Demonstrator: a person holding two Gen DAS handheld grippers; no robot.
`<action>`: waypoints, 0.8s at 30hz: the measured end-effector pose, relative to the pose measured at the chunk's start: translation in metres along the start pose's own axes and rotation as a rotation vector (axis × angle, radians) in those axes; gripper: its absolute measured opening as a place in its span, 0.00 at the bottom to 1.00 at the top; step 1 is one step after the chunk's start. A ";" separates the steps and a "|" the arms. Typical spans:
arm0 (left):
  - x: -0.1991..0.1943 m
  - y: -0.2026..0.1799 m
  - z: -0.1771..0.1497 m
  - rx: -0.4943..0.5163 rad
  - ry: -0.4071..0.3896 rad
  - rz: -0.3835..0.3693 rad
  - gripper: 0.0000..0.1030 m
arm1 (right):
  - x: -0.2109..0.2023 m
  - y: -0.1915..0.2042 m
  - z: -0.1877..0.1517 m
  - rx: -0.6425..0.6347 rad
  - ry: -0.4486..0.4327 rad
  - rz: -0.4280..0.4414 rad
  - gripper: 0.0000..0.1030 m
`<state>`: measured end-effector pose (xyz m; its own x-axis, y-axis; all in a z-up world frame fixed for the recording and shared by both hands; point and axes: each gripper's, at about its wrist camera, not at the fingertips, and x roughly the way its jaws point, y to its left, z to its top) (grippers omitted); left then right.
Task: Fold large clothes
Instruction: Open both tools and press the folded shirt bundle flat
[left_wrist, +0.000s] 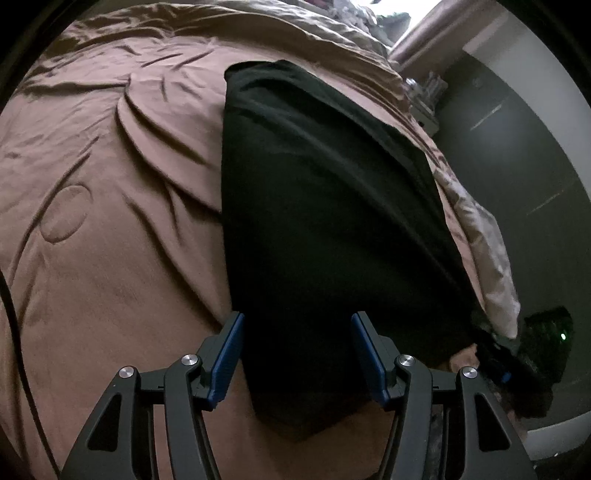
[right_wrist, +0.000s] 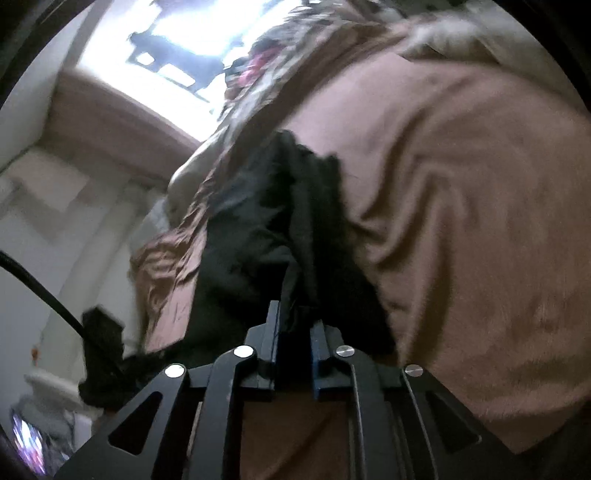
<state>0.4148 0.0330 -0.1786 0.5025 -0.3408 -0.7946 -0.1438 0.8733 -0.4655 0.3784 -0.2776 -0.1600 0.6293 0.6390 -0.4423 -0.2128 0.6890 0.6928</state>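
Garment (left_wrist: 332, 221) runs lengthwise straight ahead on the bed (left_wrist: 110, 258); my left gripper (left_wrist: 297, 354) gapes wide astride its near end, my right gripper (right_wrist: 295, 332) pinches an edge.

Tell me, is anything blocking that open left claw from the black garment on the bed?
Nothing visible does. The left gripper is open with the black garment lying directly between and beyond its fingers on the brown blanket. The right gripper is already shut on the garment's edge.
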 end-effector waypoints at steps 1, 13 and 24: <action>0.001 0.003 0.003 -0.015 -0.004 -0.012 0.59 | -0.001 0.003 0.004 -0.012 0.005 -0.003 0.30; 0.020 0.019 0.058 -0.043 -0.041 -0.008 0.61 | 0.039 0.002 0.076 -0.068 0.104 -0.007 0.78; 0.046 0.033 0.122 -0.056 -0.063 -0.019 0.61 | 0.112 -0.020 0.135 0.017 0.249 0.016 0.78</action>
<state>0.5371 0.0891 -0.1831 0.5580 -0.3330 -0.7601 -0.1801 0.8455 -0.5027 0.5543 -0.2661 -0.1462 0.4215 0.7161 -0.5563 -0.2076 0.6734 0.7095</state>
